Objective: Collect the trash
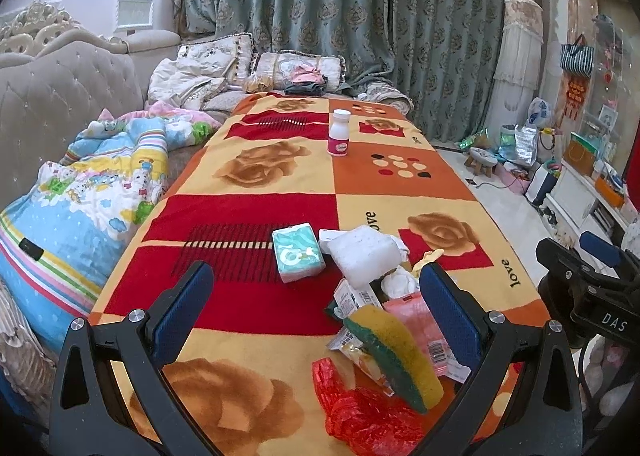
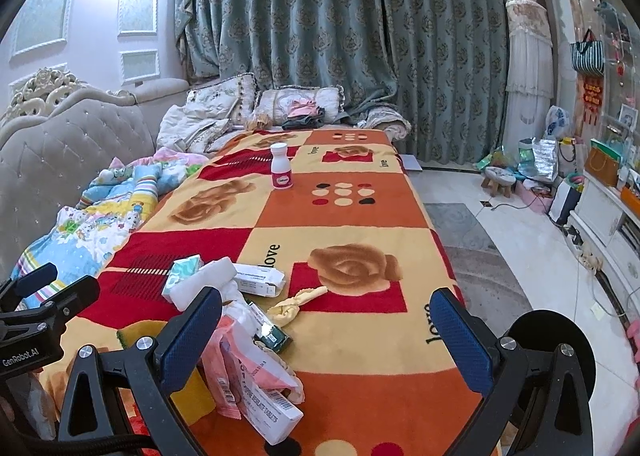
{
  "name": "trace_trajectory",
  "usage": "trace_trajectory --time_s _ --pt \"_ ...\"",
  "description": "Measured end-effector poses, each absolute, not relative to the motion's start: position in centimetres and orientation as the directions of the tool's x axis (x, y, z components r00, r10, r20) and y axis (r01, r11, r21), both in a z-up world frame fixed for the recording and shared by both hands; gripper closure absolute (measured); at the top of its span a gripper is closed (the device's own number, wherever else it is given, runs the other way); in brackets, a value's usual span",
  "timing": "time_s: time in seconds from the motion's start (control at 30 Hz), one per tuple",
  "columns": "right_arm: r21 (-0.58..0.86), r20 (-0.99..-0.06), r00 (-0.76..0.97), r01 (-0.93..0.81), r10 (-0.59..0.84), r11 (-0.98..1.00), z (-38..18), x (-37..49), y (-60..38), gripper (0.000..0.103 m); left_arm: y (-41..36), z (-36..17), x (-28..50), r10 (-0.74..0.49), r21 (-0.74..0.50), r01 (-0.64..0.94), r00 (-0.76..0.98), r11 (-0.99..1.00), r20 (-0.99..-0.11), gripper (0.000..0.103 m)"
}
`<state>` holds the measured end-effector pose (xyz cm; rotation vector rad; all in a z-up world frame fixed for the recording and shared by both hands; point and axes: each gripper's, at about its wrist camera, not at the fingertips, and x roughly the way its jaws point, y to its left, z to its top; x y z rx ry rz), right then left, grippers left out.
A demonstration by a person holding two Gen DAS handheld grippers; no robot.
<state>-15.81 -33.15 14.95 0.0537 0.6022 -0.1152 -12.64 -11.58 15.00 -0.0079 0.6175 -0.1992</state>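
A heap of trash lies on the near end of the patterned blanket: a yellow-green sponge, a red plastic bag, a pink packet, a white foam block, a teal tissue pack and crumpled paper. My left gripper is open above the heap's left side, holding nothing. In the right wrist view the pink packet, a white medicine box, another box and a yellow scrap lie near the left finger. My right gripper is open and empty.
A white bottle with a pink label stands farther up the blanket, also in the right wrist view. A sofa with a children's quilt runs along the left. Curtains hang behind. The floor and a cluttered cabinet lie right.
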Motion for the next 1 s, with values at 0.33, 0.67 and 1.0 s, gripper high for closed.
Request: trace_trajectory --time_s 0.33,0.67,1.0 --pt "0.019 -0.58 0.811 0.114 -0.082 0.993 14.96 -15.74 -32.85 0.0 -11.62 14.77 -12.4 -0.187 -0.068 0.182 0.793 0.981 -0.579 0.001" --pt "0.021 -0.589 0.805 0.113 -0.079 0.993 14.93 -15.73 -32.94 0.0 -11.9 14.46 -12.42 -0.19 -0.069 0.184 0.792 0.981 -0.58 0.001" --pt "0.021 -0.592 0.803 0.111 -0.077 0.994 14.82 -15.7 -32.9 0.0 -12.04 14.41 -12.49 -0.189 -0.068 0.184 0.792 0.981 -0.58 0.001"
